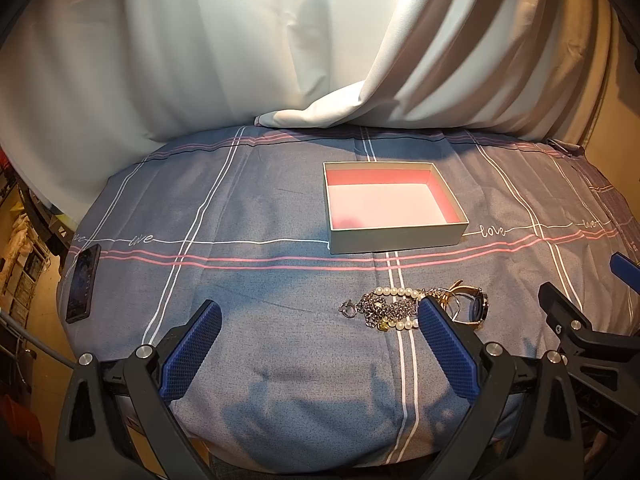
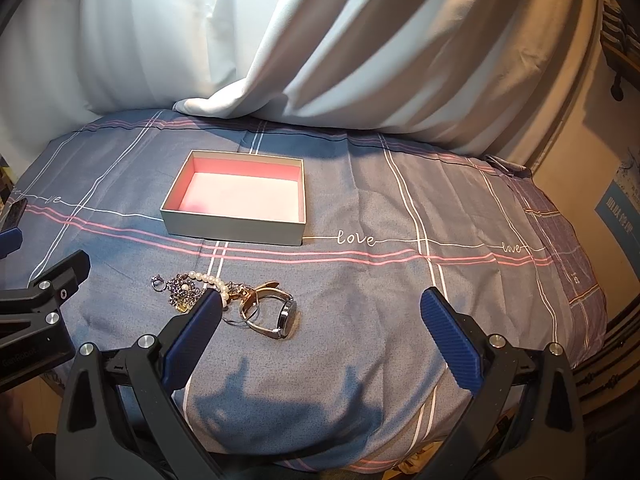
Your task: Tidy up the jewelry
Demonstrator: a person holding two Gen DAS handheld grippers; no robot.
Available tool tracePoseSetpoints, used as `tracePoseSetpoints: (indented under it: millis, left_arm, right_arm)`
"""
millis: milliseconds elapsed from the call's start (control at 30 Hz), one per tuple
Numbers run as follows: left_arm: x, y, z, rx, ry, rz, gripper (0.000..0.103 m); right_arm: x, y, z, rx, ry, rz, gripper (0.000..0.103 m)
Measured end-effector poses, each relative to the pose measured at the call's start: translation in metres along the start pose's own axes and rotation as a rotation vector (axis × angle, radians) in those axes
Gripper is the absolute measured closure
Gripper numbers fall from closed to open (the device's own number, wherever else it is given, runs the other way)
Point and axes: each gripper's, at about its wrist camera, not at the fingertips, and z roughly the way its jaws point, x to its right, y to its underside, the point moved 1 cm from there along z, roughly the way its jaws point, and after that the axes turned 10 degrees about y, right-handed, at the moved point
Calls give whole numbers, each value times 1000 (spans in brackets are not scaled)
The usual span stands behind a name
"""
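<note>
Currently left gripper (image 1: 320, 316) and right gripper (image 2: 322, 308) both gape wide, holding nothing, hovering near the jewelry pile (image 2: 224, 300); box (image 2: 236, 224) beyond.

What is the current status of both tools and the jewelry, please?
Left tool open, empty. Right tool open, empty. Jewelry pile on bedsheet, short of the box; box empty. Nothing in the way.

Left gripper (image 1: 320, 312) fingers spread wide; right gripper (image 2: 322, 300) likewise, side by side
</note>
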Motion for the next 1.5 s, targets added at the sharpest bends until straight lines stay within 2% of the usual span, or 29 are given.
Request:
tracePoseSetpoints:
  millis: [1033, 1300, 1500]
  left_arm:
    - [-3, 2, 6, -20, 15, 4, 6]
    - [-11, 19, 53, -107, 23, 59, 6]
    - [-12, 39, 112, -201, 35, 148, 6]
  right_arm:
    - [-2, 3, 8, -25, -3, -7, 5]
    - [-13, 17, 46, -91, -9, -49, 5]
    - [-34, 38, 96, -158, -71, -140, 5]
